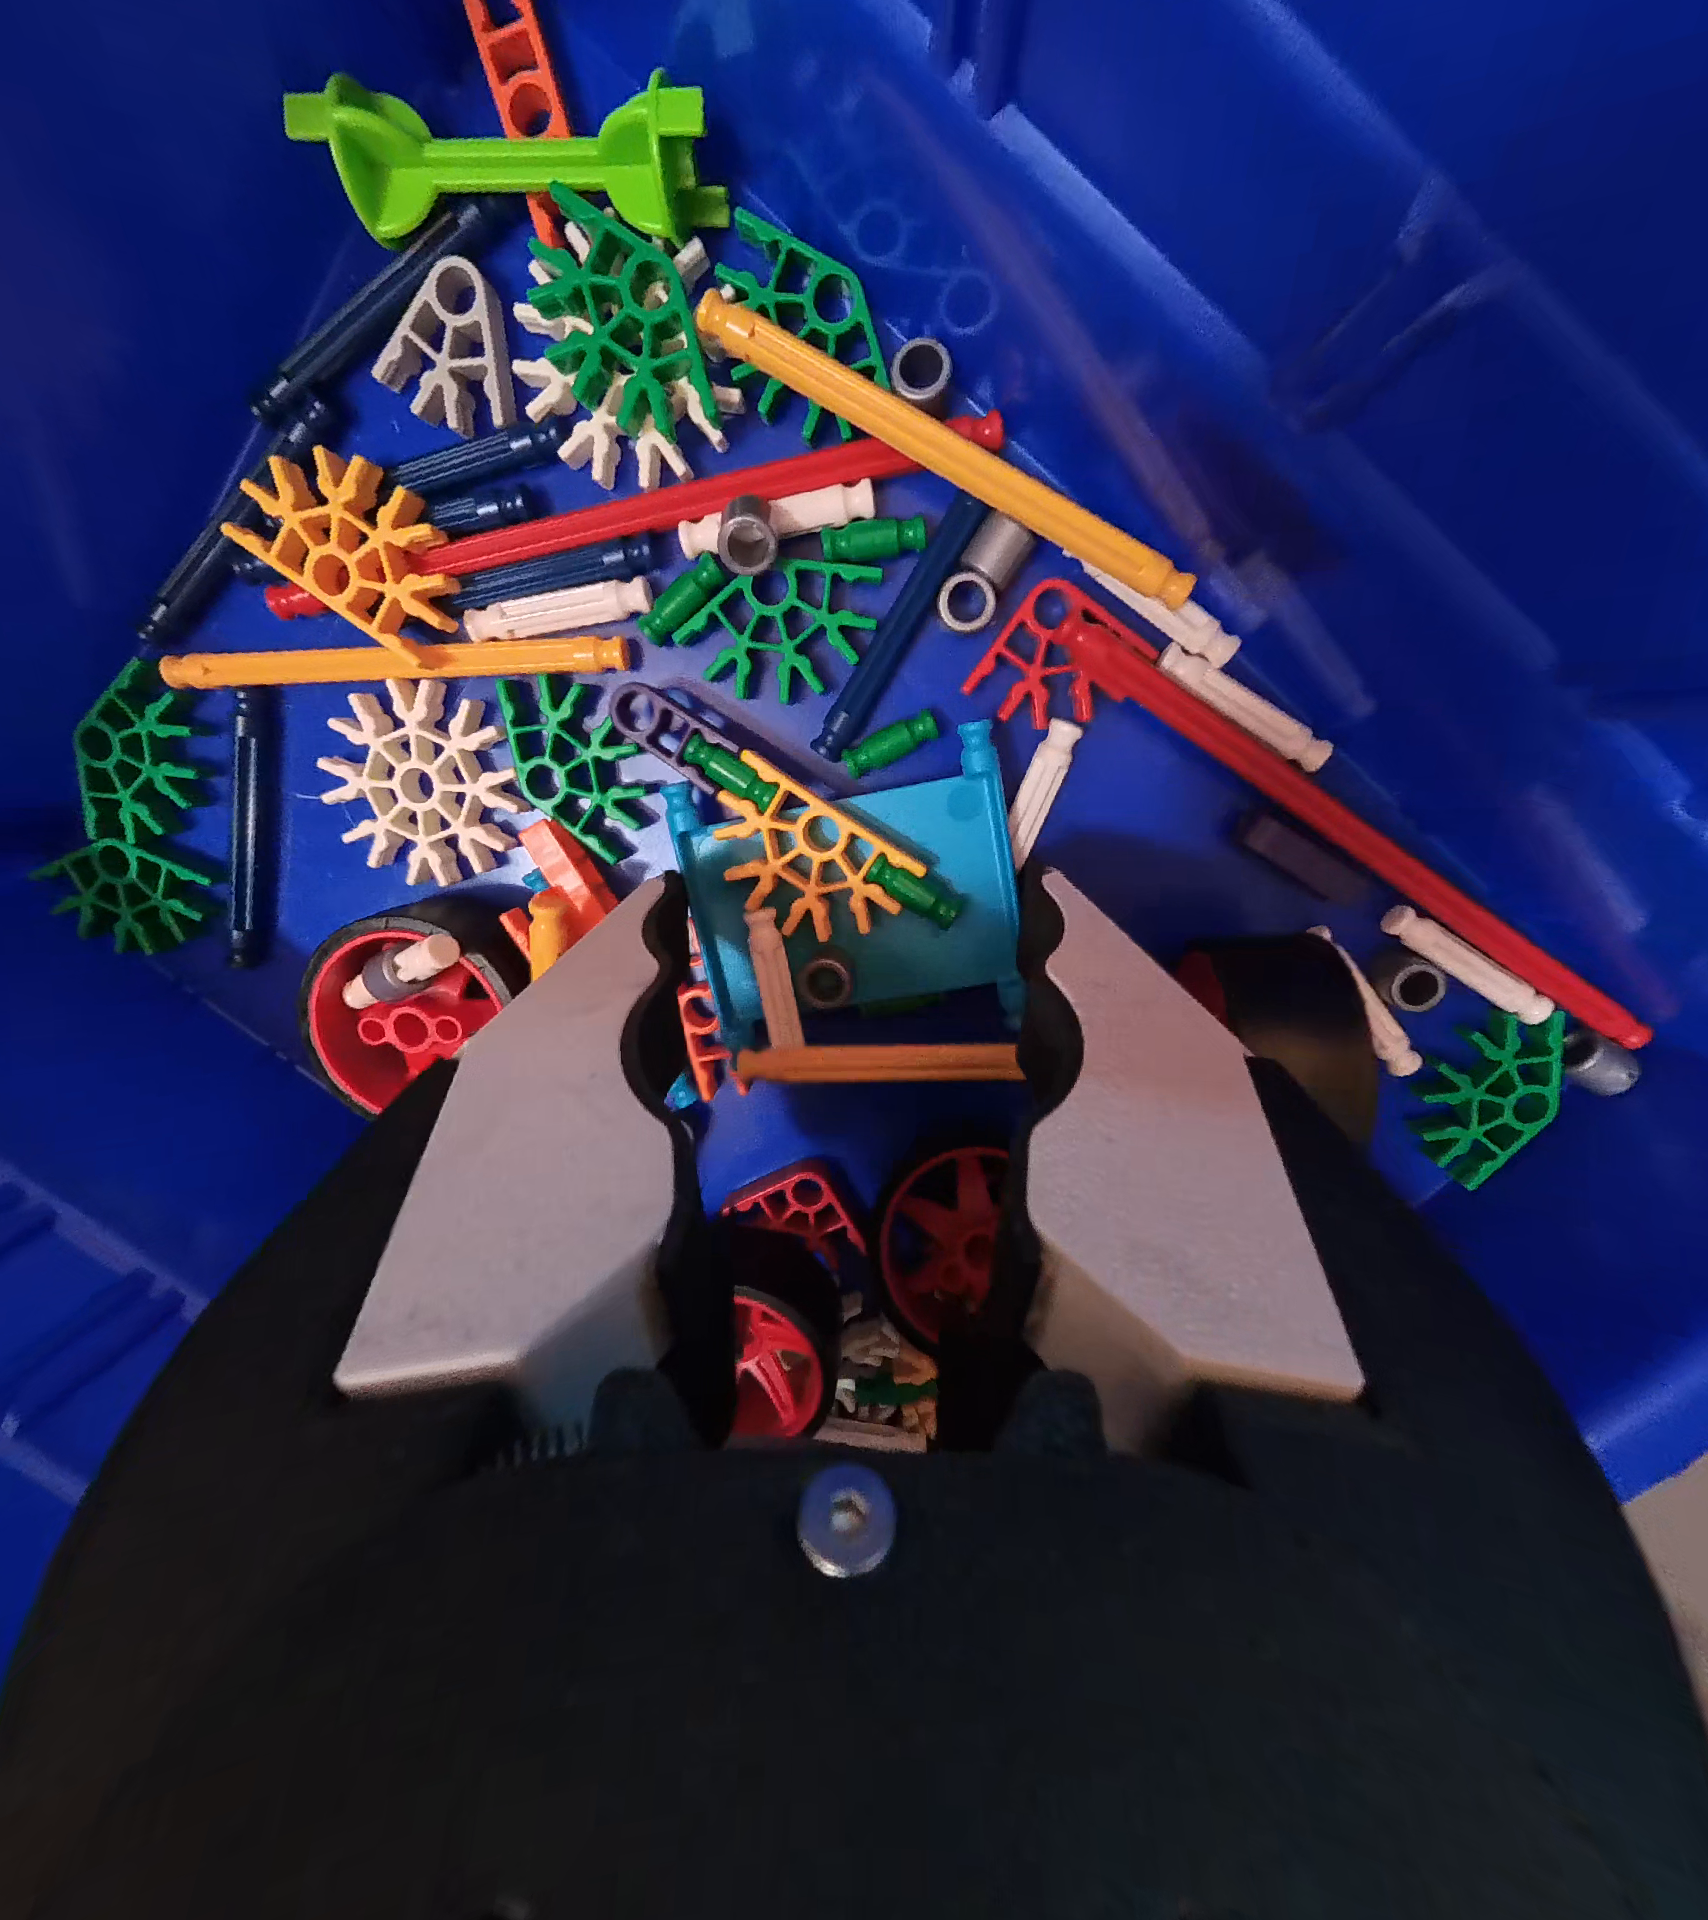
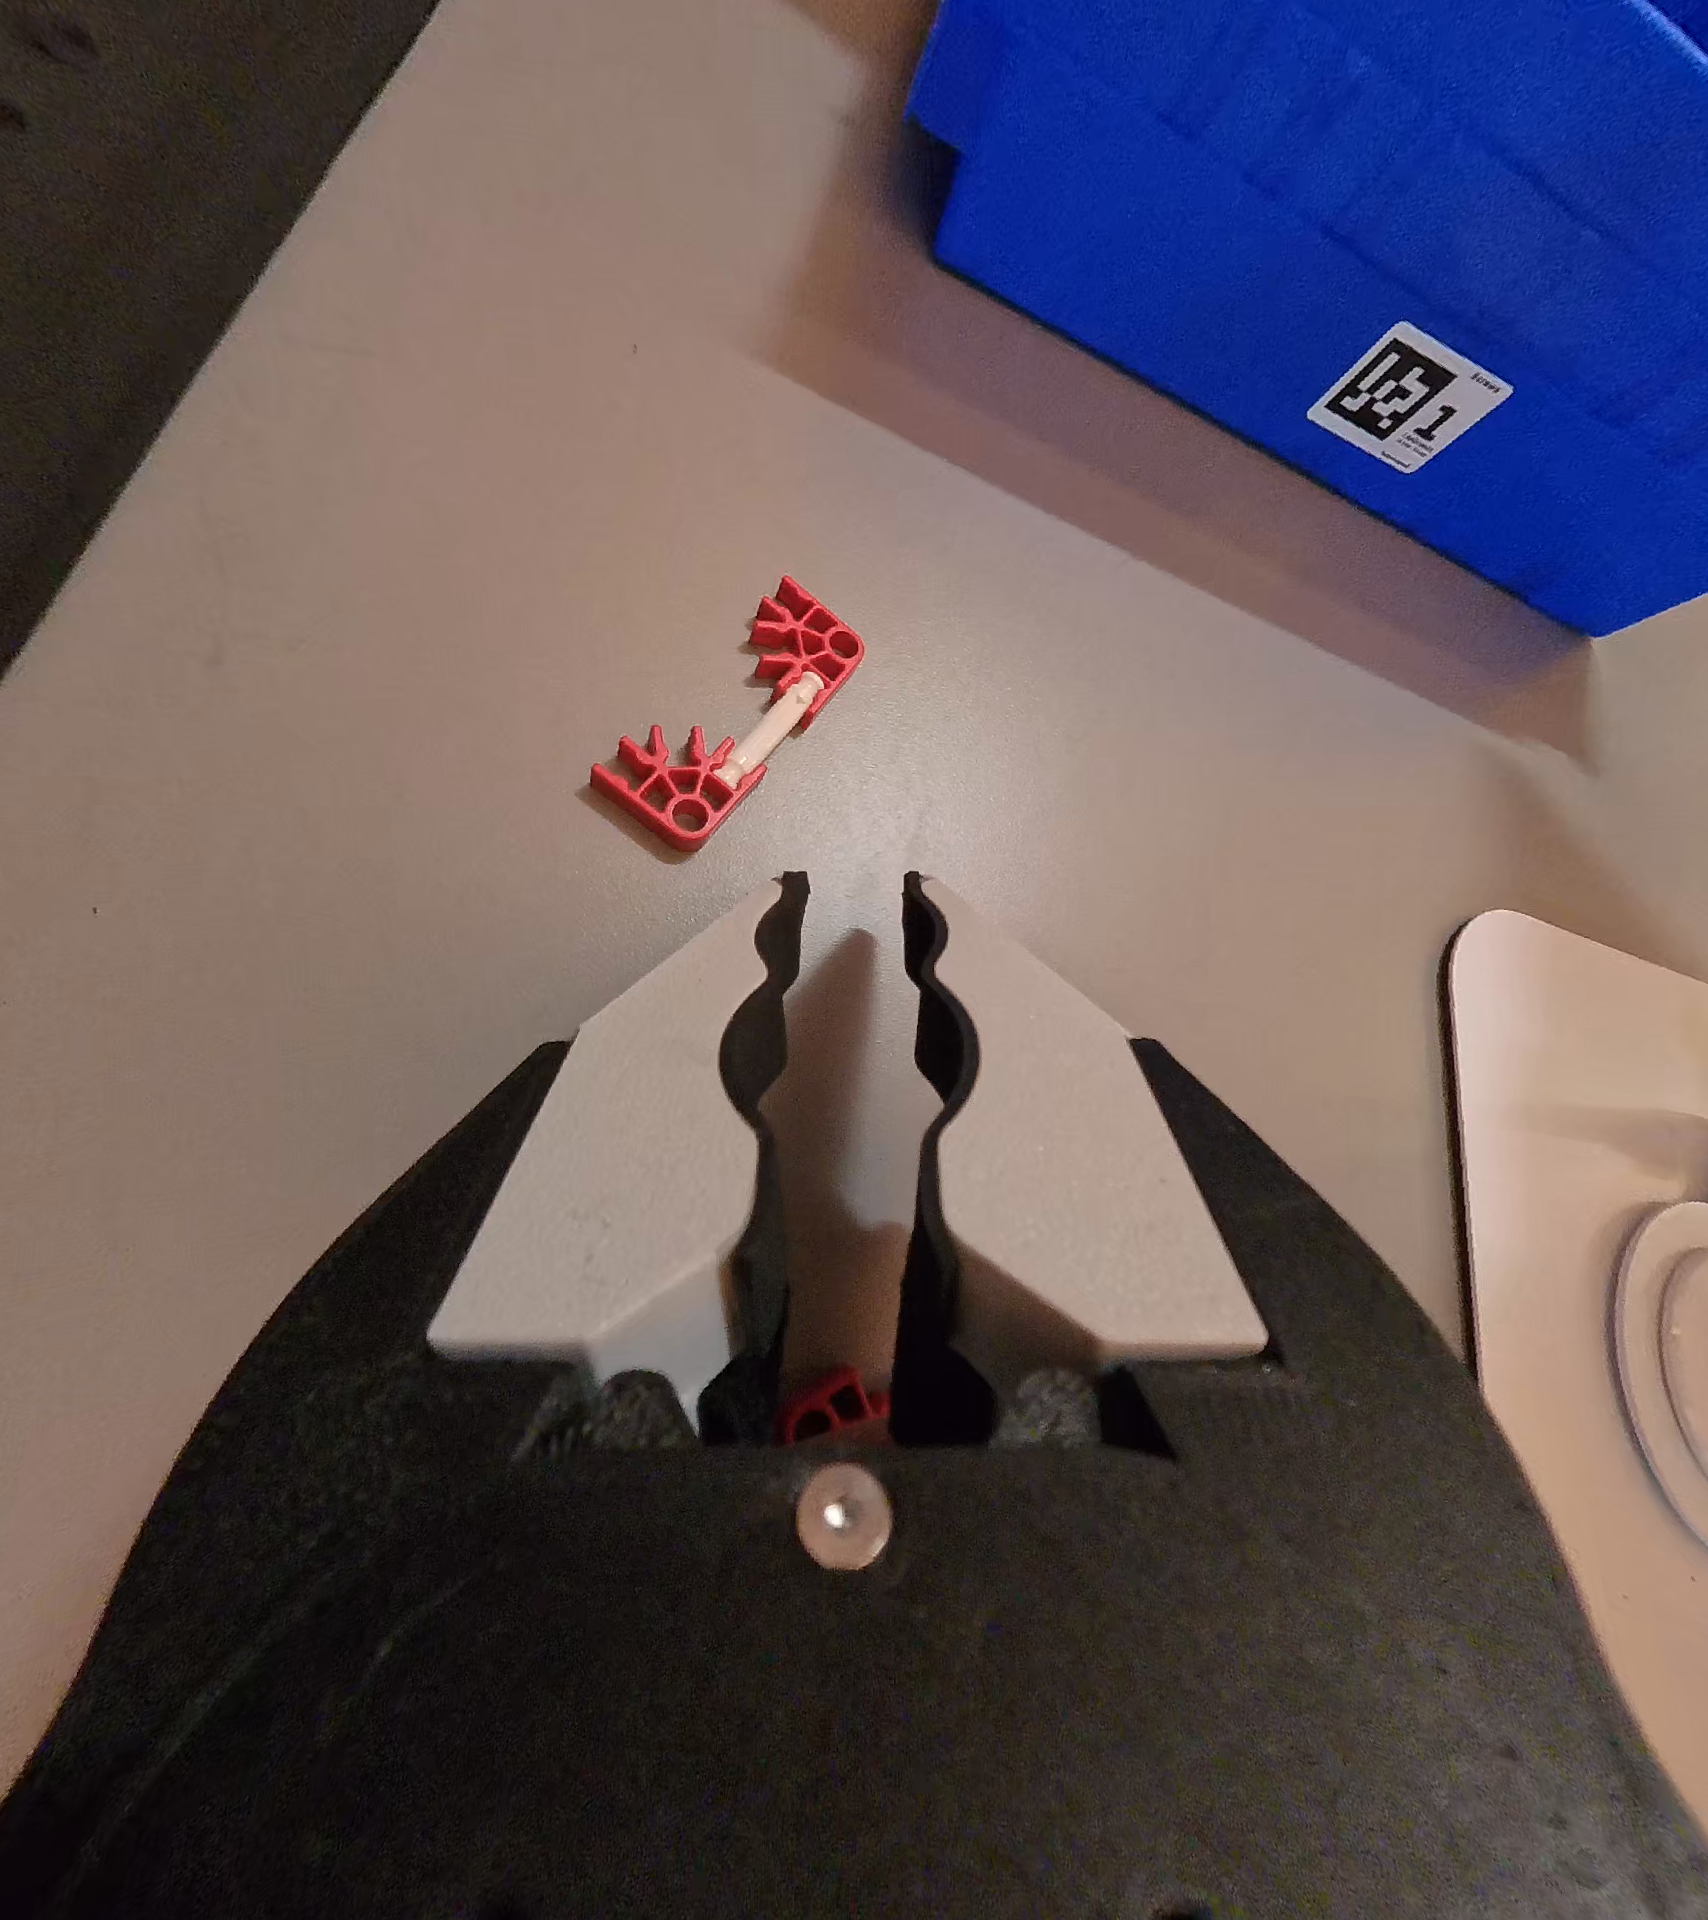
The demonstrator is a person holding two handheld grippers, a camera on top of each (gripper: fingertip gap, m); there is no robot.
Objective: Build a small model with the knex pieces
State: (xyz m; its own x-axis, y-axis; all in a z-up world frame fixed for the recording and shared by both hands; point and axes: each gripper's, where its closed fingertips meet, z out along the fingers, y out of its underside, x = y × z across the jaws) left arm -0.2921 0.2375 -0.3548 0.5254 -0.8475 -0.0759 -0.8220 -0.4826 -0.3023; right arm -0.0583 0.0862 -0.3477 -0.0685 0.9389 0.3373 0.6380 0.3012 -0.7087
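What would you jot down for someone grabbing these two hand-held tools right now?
Left tool: open, down inside the blue bin, above the heap of loose building pieces. An orange rod lies across the gap between its fingers; contact unclear.
Right tool: jaws slightly apart, nothing between them, over the grey table.
Built so far: two red connectors joined by a white rod, lying on the table just ahead of the right tool, near the bin.
Everything else sits loose in the bin.
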